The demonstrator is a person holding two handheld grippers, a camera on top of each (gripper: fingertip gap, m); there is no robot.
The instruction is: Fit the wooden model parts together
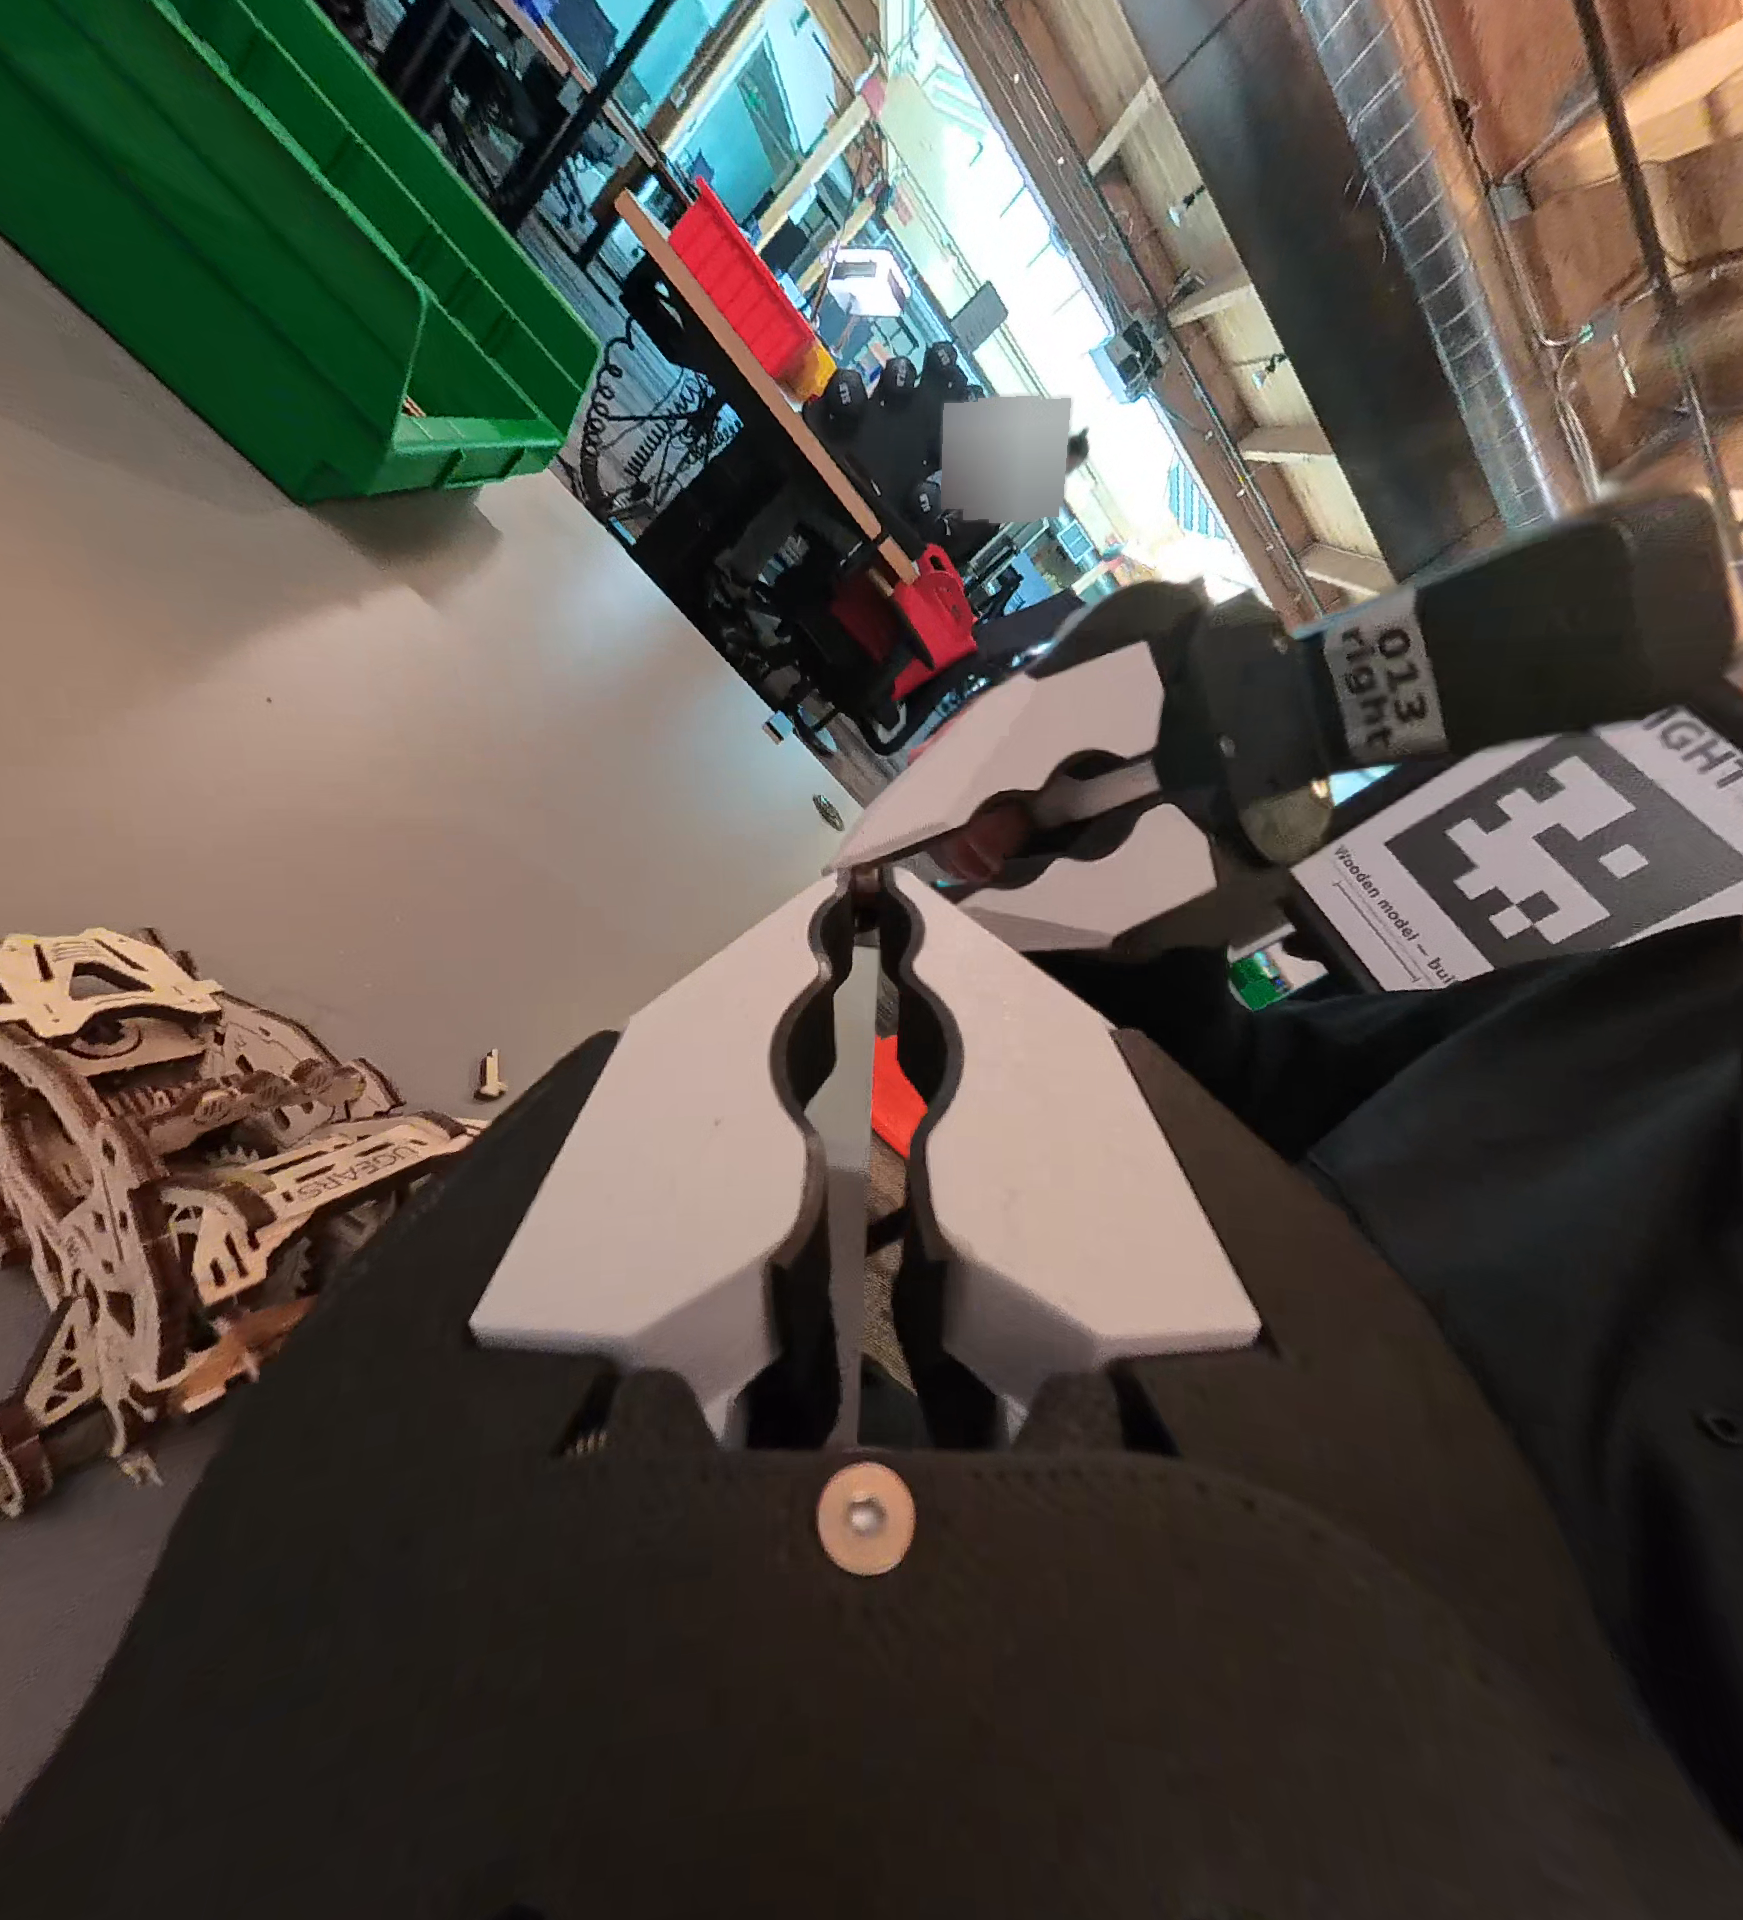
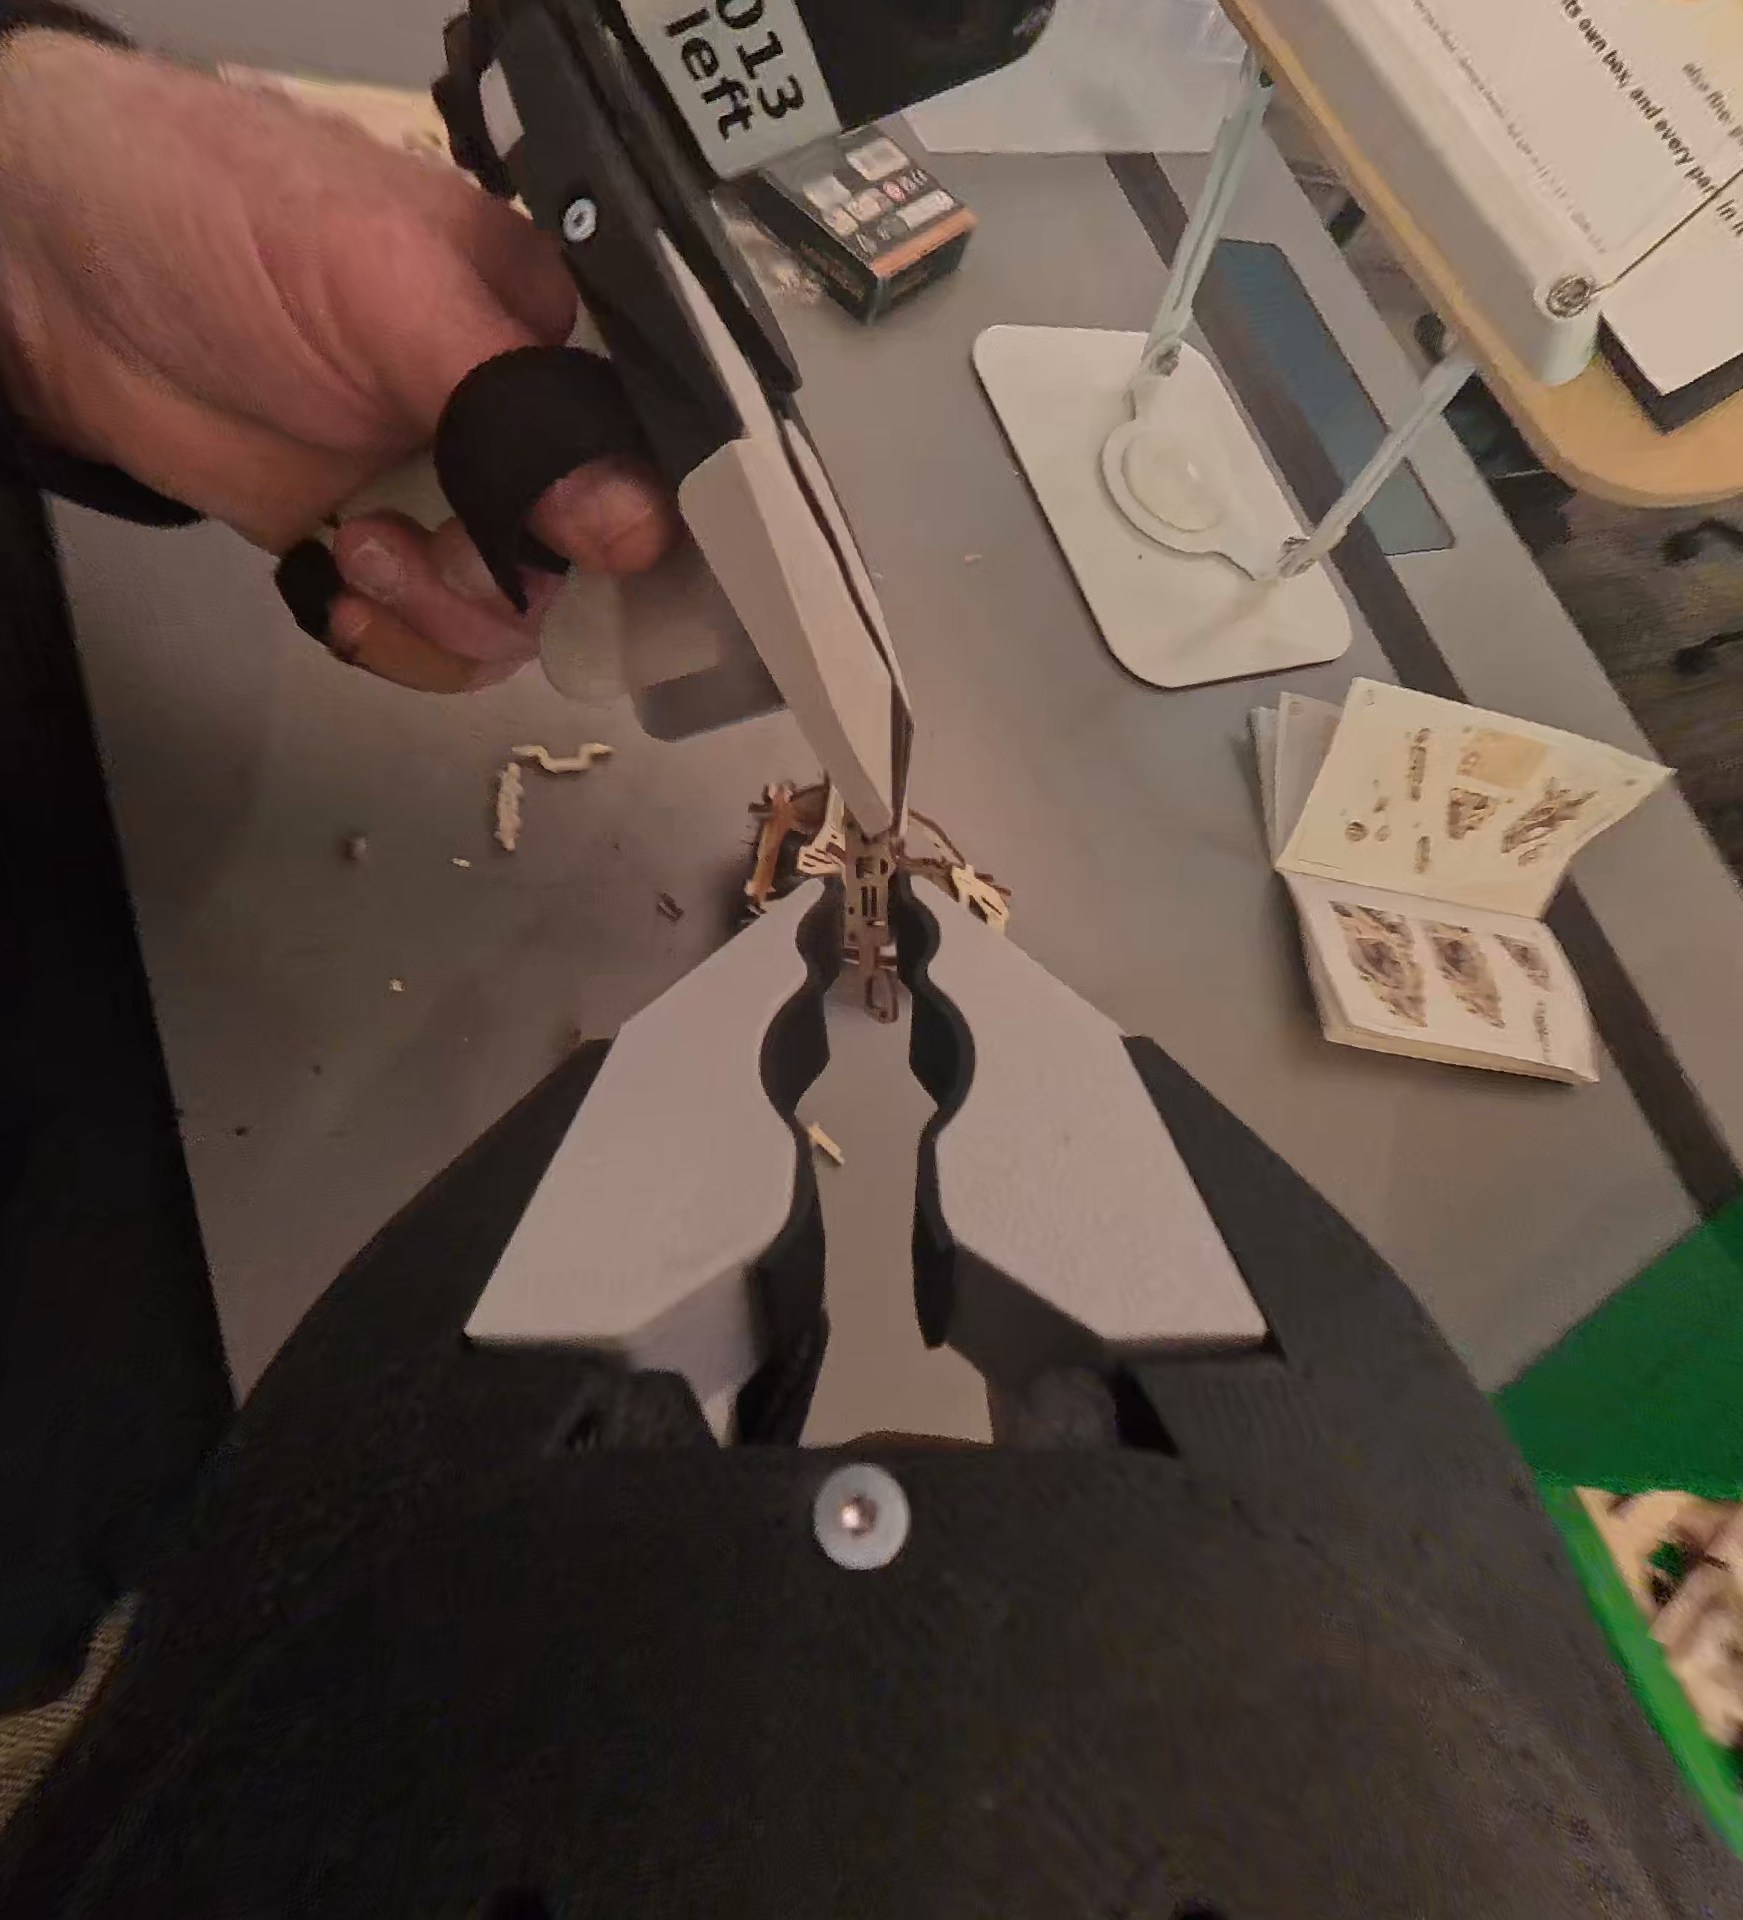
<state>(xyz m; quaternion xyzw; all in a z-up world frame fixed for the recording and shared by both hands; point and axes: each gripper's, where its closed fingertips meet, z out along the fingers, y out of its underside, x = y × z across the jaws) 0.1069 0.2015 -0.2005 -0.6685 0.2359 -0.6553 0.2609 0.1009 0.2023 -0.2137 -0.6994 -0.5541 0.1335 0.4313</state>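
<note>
Right gripper (image 2: 862, 914) fills the near field of its own view: grey fingers on a black body, jaws narrowed onto a thin wooden strip (image 2: 869, 925). Strip is laser-cut with small cut-outs, standing upright in the gap at the tips and running a little way down toward the palm.

Left gripper (image 2: 882, 800) comes down from above in that view, jaws pinched tight on the top end of the same strip. Tips of the two grippers meet almost nose to nose. A hand (image 2: 254, 343) wraps the left gripper's handle, black finger loops on it.

In the left wrist view the left gripper (image 1: 862, 883) has only a slit between its fingers; the strip is barely visible at the tips, mostly hidden. Right gripper (image 1: 872, 847) enters from the right, touching tip to tip.

Writing: each gripper carries a white tag with printed text, a square-pattern marker card (image 1: 1532, 852) sits behind the right one. Not quoting any of it.

Both are held above the grey table (image 2: 1106, 831). Directly under the tips lies the partly built wooden model (image 2: 794, 842); the left view shows it as a car-like body (image 1: 119, 1174) on the table at left, with lettering cut into one panel. Loose wooden scraps (image 2: 545, 779) lie left of it, one small peg (image 2: 825, 1143) nearer the camera.

Further out: open instruction booklet (image 2: 1428, 883) on the right, white stand base (image 2: 1158, 499), small dark box (image 2: 877, 229), green bin (image 1: 254, 239) at the table's far side.
</note>
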